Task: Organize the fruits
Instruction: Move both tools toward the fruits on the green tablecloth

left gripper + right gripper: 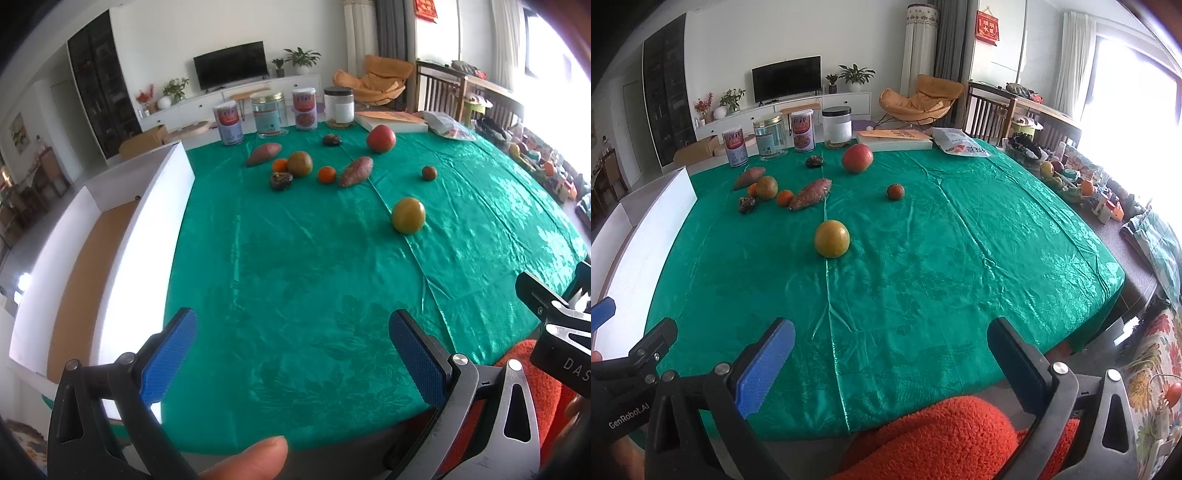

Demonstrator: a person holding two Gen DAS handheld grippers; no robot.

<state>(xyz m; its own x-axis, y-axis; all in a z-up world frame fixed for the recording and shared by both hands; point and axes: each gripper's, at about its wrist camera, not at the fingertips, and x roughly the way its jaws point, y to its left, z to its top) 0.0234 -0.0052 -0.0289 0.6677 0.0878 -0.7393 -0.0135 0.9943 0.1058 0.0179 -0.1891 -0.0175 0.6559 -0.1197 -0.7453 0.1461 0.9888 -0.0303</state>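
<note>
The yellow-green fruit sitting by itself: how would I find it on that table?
Start at the green tablecloth and follow its centre crease toward the jars. The yellow-green fruit sits alone on that crease, nearer the front edge than anything else. Its lookalike is crowded among small oranges and sweet potatoes farther back.

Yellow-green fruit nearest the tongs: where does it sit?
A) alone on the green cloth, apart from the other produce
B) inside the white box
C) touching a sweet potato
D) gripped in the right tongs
A: the yellow-green fruit lies by itself on the green cloth, touching nothing.
</note>
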